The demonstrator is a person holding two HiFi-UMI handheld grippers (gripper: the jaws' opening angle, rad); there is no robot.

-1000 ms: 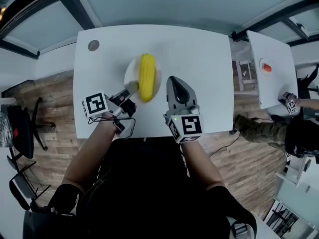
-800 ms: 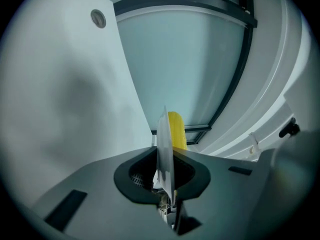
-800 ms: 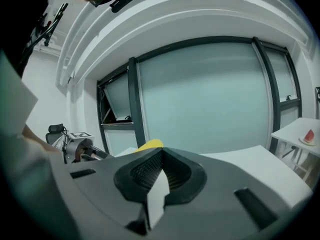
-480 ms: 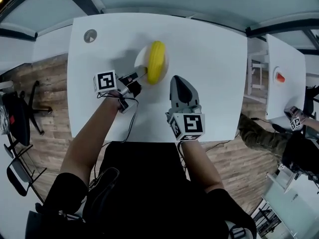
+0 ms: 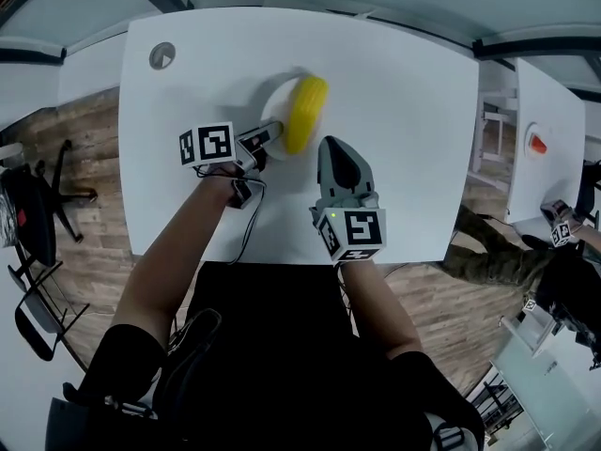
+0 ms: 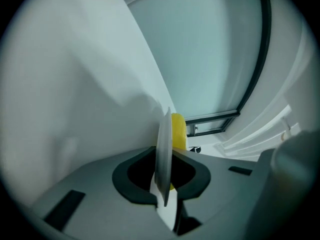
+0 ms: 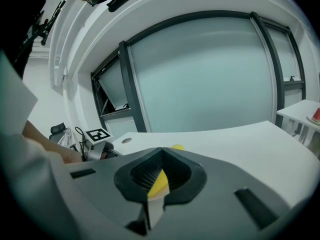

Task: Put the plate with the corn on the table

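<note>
Yellow corn [image 5: 307, 111] lengthwise on a small white round plate [image 5: 275, 100]

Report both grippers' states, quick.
Left gripper: closed on the rim of the plate that carries the corn.
Right gripper: closed, holding nothing.

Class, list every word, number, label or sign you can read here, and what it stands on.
No readable words or numbers anywhere.
Left cube, on the left tongs: black-and-white square pattern, no letters.
Right cube, on the right tongs: the same.
</note>
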